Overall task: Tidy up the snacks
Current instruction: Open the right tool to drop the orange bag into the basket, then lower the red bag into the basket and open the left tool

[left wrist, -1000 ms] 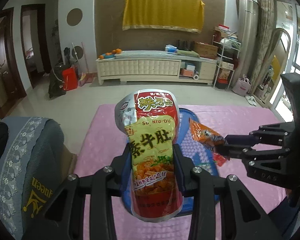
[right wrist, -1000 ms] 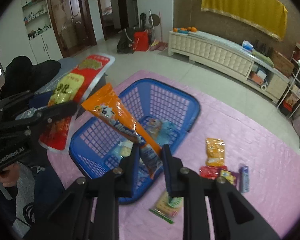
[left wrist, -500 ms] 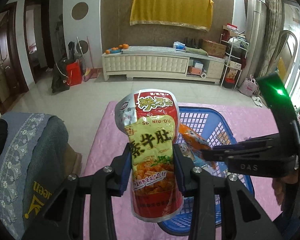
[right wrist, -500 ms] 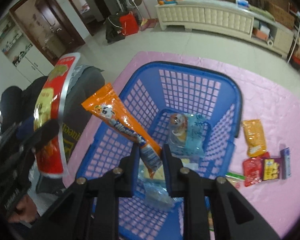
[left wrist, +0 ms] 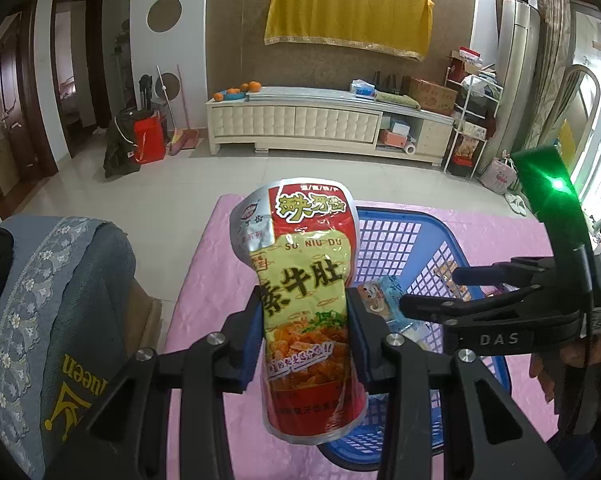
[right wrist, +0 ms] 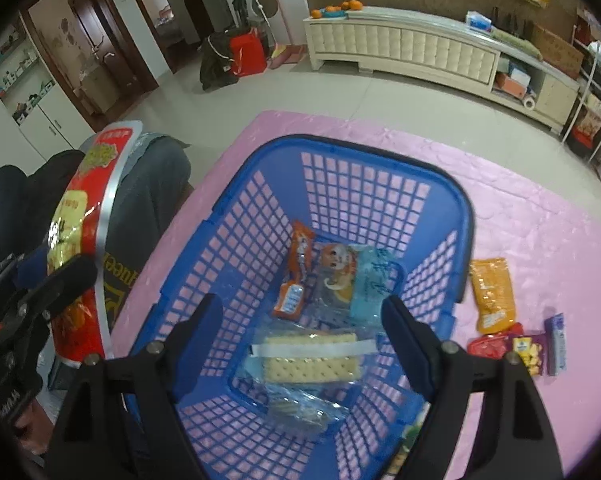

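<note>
My left gripper [left wrist: 306, 332] is shut on a tall red and yellow snack pouch [left wrist: 304, 280], held upright left of the blue basket [left wrist: 456, 240]. The pouch also shows in the right wrist view [right wrist: 80, 240]. My right gripper [right wrist: 300, 316] is open and empty above the blue basket [right wrist: 380, 156]; it also shows in the left wrist view [left wrist: 428, 292]. In the basket lie an orange snack packet [right wrist: 296, 276], a clear cartoon-print bag [right wrist: 348, 276] and a cracker pack [right wrist: 312, 356].
The basket stands on a pink mat [right wrist: 540, 224]. On the mat right of it lie an orange bag [right wrist: 492, 292], a red packet [right wrist: 488, 346], a purple packet [right wrist: 530, 354] and a purple stick [right wrist: 556, 344]. A grey cushioned chair [left wrist: 52, 320] is at the left.
My right gripper opened and let go of the orange packet, which now lies in the basket. The left gripper still holds the pouch in much the same place.
</note>
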A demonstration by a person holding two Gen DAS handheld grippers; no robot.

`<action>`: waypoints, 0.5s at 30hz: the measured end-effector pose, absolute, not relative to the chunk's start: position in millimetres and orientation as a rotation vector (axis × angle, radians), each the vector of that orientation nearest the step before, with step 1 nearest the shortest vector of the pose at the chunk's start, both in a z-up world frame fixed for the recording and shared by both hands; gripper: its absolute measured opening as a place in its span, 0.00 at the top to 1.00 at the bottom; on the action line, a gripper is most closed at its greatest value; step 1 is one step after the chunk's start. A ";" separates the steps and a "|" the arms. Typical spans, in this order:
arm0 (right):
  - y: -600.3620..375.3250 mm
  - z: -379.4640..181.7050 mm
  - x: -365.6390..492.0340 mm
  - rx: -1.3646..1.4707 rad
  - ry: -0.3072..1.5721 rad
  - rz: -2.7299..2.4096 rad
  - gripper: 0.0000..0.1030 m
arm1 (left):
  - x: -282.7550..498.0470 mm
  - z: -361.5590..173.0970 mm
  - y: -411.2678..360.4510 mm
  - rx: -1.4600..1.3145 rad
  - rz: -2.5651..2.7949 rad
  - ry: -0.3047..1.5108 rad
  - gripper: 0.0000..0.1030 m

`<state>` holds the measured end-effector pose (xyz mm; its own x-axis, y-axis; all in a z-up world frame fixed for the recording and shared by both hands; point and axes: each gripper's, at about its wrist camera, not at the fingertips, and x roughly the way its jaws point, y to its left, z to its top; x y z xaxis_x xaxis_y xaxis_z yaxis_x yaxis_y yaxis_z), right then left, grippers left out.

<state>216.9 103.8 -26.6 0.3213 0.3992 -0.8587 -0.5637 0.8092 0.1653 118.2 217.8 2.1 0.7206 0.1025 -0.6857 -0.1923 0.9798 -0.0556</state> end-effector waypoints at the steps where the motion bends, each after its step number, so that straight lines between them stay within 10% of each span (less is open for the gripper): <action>1: 102.8 -24.3 215.5 -0.181 1.062 0.632 0.18 | 117.8 3.0 216.6 -0.123 0.162 0.750 0.65; 15: 55.6 -3.3 203.7 -0.184 0.970 0.575 0.01 | 118.9 17.0 192.0 -0.086 0.130 0.758 0.65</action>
